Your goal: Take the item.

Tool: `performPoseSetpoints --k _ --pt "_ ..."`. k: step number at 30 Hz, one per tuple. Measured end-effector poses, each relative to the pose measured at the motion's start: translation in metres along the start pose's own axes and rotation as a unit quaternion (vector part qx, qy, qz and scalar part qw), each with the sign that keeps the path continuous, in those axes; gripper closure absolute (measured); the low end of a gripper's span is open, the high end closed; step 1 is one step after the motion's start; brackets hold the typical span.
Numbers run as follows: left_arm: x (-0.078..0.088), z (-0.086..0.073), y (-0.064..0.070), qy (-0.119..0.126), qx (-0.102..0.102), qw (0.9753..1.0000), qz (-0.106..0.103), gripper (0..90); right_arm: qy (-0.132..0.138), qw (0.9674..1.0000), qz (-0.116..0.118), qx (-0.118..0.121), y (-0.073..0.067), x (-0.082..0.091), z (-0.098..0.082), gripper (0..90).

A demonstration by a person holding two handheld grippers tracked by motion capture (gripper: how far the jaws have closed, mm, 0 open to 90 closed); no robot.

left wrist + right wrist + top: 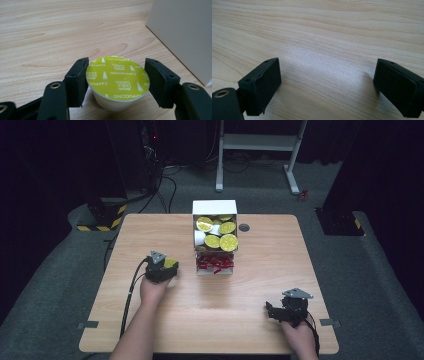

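A white coffee capsule with a lime-green foil lid (pixel 117 77) sits upright between the jaws of my left gripper (pixel 116 75), both pads pressed to its rim. In the high view this capsule (pixel 171 263) and the left gripper (pixel 167 266) are left of the box, on the wooden table (pixel 225 285). The white box (pixel 215 208) holds several more green-lidded capsules (pixel 220 236) and, at its near end, red ones (pixel 215 263). My right gripper (pixel 271 310) rests near the table's front right, jaws wide apart over bare wood (pixel 327 82).
The box's white side wall (pixel 185 32) stands close to the right of the held capsule. A small dark round cap (pixel 244 227) sits in the tabletop right of the box. Beyond the table lie a grey floor, cables and a white desk frame (pixel 260 142).
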State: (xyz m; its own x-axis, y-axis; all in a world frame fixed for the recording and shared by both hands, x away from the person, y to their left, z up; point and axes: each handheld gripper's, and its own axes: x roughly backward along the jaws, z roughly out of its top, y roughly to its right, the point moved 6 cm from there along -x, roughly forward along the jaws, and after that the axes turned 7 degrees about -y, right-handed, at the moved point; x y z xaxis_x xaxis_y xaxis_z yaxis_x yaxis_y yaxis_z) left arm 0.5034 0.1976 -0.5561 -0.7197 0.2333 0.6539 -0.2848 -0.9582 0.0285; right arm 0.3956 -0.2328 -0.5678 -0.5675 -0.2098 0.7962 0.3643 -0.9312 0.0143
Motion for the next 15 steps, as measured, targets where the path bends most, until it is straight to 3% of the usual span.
performPoseSetpoints --k 11,15 --pt "-0.0002 -0.0004 -0.0014 -0.005 0.007 1.0000 -0.002 37.6 0.000 1.0000 0.000 0.000 -0.0001 0.0001 -0.0001 7.5" --pt "-0.0006 -0.0006 -0.0033 -0.009 0.020 0.9997 -0.003 33.5 0.000 1.0000 0.000 0.000 -0.0001 0.0001 -0.0001 7.5"
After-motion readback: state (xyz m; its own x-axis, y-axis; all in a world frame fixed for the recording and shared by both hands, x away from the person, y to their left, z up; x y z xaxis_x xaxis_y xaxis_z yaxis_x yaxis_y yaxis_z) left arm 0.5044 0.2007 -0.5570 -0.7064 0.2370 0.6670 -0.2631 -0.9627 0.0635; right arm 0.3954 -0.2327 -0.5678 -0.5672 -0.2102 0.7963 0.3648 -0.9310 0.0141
